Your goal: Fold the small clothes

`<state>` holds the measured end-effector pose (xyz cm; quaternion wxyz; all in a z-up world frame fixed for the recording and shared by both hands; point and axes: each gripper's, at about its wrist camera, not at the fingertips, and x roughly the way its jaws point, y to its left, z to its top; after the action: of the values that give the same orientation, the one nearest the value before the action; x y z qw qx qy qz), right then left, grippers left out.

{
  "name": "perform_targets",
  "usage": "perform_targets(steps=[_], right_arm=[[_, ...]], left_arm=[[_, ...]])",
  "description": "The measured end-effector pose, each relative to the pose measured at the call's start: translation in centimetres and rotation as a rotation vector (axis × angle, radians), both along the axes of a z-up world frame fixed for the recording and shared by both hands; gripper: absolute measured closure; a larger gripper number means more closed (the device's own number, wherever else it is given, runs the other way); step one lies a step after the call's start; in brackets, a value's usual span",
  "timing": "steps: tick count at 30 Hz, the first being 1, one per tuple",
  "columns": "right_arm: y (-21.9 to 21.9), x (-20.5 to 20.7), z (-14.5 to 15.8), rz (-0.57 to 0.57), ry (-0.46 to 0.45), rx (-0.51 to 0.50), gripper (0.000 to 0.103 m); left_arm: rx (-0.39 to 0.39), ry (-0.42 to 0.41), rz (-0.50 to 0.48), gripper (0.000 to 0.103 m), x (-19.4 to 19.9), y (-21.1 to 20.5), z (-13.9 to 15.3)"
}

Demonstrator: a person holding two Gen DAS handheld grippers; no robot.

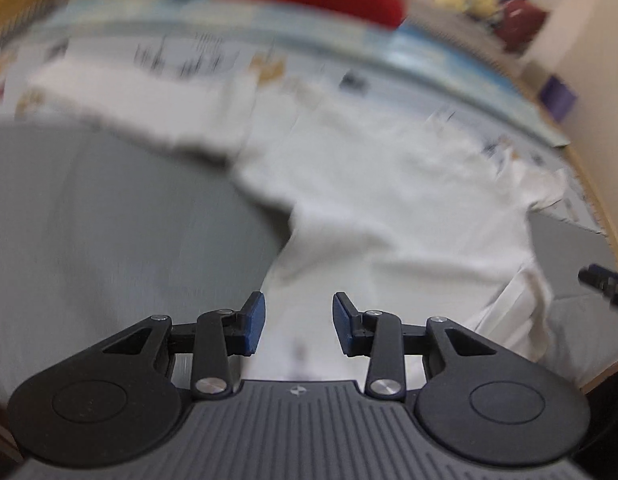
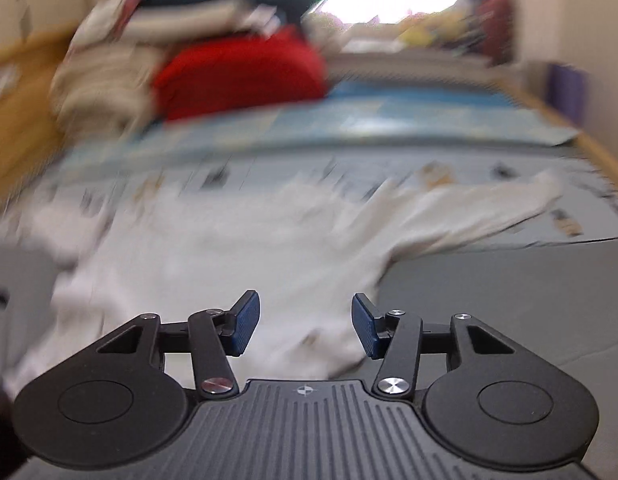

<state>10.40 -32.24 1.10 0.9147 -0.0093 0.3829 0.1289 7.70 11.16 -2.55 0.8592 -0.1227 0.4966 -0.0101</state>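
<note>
Over white garment (image 1: 389,200): both grippers agape

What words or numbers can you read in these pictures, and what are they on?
None can be read.
Printed sheet under the white garment: dark marks, too blurred to read.
Each tool's grey base: a small round mark, no letters.

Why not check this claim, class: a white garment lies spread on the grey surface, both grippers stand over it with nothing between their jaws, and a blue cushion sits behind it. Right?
One error: the cushion is red, not blue, as the right wrist view shows. The white garment does lie spread on the grey surface, and the left gripper and right gripper hold nothing.
</note>
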Motion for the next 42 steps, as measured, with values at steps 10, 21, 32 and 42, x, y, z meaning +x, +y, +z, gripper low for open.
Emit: perform_targets(steps=[10,21,32,42], right_arm=[[5.2,0.6,-5.5,0.177,0.178,-0.239,0.037],[3.6,0.9,-6.5,0.098,0.185,-0.254,0.066],[0.1,-0.2,-4.3,0.026,0.158,-0.203,0.097],[-4.9,-4.6,-4.2,0.039,0.223,-0.150,0.097]], left_arm=[[0.011,0.188,0.007,0.049,0.3,1.2,-3.8],[0.036,0.237,-0.006,0.047,0.8,0.3,-4.7],[0.060,0.284,-0.011,0.047,0.7,0.1,-5.6],[0.072,0.298,-0.047,0.047,0.5,-1.2,-5.7]])
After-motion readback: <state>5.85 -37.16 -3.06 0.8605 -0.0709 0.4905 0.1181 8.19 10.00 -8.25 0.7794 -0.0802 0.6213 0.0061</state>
